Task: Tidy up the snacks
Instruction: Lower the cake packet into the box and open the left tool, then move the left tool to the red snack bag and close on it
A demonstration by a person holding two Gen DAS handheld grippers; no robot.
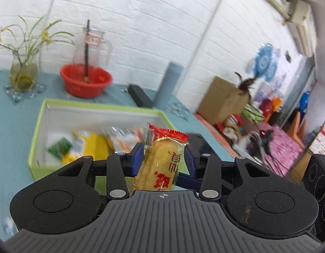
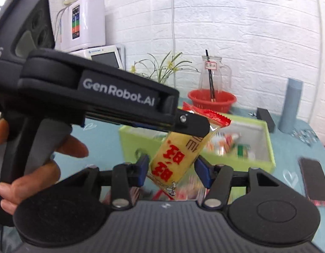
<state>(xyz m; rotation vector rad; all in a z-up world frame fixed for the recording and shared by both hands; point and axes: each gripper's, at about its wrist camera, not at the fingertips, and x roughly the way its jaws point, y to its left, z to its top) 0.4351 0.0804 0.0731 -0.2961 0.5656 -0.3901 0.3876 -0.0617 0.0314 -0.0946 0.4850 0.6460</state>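
Note:
A yellow rice-cracker packet (image 1: 160,164) with a red crimped top stands between the blue pads of my left gripper (image 1: 163,154), which is shut on it. In the right wrist view my left gripper (image 2: 196,126) reaches in from the left and holds the same packet (image 2: 175,158) by its upper part. The packet's lower half hangs tilted between my right gripper (image 2: 172,164), whose pads lie against its two sides. Behind it stands the green box (image 1: 36,130) (image 2: 270,145), white inside, with several snack packs (image 1: 88,143) in it.
A red basin (image 1: 86,80), a glass jug (image 1: 93,42) and a plant vase (image 1: 23,73) stand at the back of the blue table. A black phone (image 2: 314,181) lies right of the box. Loose snacks (image 2: 183,191) lie below my right gripper. A hand (image 2: 36,168) grips the left handle.

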